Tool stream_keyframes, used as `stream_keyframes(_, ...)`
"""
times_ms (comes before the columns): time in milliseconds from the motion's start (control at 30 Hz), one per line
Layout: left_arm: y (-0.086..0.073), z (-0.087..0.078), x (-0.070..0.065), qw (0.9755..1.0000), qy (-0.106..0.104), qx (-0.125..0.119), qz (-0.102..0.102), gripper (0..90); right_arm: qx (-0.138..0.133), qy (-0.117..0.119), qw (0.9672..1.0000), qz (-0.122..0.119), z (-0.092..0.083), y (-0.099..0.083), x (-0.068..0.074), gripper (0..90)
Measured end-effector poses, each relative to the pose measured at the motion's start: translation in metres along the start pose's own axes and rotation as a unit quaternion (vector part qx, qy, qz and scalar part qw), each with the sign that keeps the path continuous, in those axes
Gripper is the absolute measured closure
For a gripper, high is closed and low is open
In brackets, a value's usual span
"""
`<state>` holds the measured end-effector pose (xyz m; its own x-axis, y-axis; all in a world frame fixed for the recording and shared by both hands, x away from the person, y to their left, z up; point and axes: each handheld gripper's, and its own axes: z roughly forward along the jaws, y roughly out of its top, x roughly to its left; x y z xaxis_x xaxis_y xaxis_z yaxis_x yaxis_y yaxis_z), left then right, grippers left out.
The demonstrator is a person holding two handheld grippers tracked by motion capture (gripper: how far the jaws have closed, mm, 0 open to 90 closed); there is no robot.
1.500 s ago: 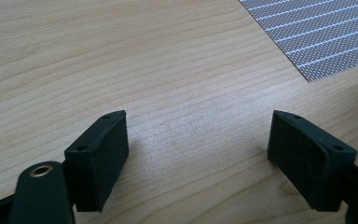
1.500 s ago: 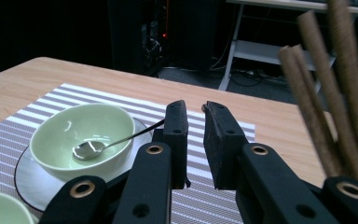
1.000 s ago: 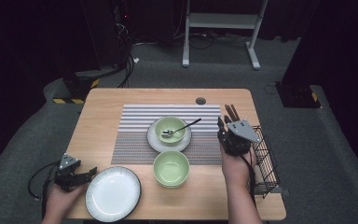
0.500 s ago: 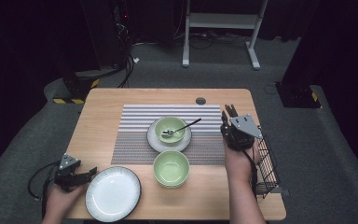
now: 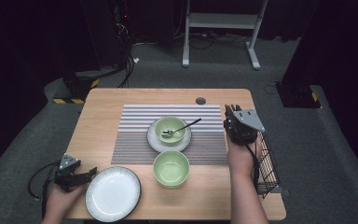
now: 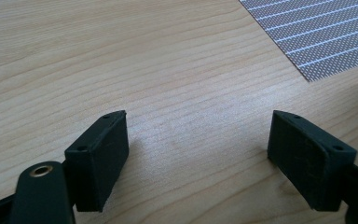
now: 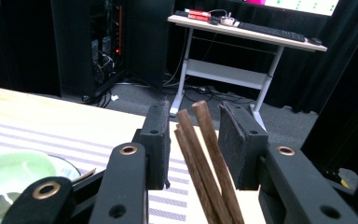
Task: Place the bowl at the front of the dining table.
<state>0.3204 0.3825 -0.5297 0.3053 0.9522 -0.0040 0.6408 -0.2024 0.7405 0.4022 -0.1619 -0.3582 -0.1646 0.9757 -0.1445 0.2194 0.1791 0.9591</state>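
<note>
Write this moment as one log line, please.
right tool: jaws opening, chopsticks loose between | left tool: open, beside plate

Counted on the light wooden table [image 5: 107, 105]:

- Two pale green round ceramic bowls [image 5: 171, 167], one of them on a saucer.
- One small white round saucer [image 5: 154, 143].
- One large white round plate with a dark rim [image 5: 113, 193].
- One metal spoon with a dark handle [image 5: 181, 128].
- One grey striped woven placemat [image 5: 135, 135].
- Two dark brown wooden chopsticks [image 7: 205, 154].
- One black wire basket [image 5: 268, 165].
- Two black two-jaw grippers [image 5: 237, 122].
</note>
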Motion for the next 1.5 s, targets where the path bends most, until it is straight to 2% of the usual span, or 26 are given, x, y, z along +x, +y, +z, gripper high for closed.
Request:
stream_keyframes(400, 0.000, 0.000, 0.000, 1.0000, 0.000, 0.000, 0.000, 20.5, 0.010, 0.004, 0.9999, 0.003, 0.010, 0.004, -0.004, 67.6)
stream_keyframes(1167, 0.000, 0.000, 0.000, 1.0000, 0.000, 0.000, 0.000, 20.6, 0.033, 0.006, 0.9994, -0.003, 0.024, 0.001, -0.004, 63.3)
stream_keyframes(1500, 0.000, 0.000, 0.000, 1.0000, 0.000, 0.000, 0.000, 20.5, 0.026, 0.005, 0.9996, -0.011, 0.016, 0.002, -0.005, 67.4)
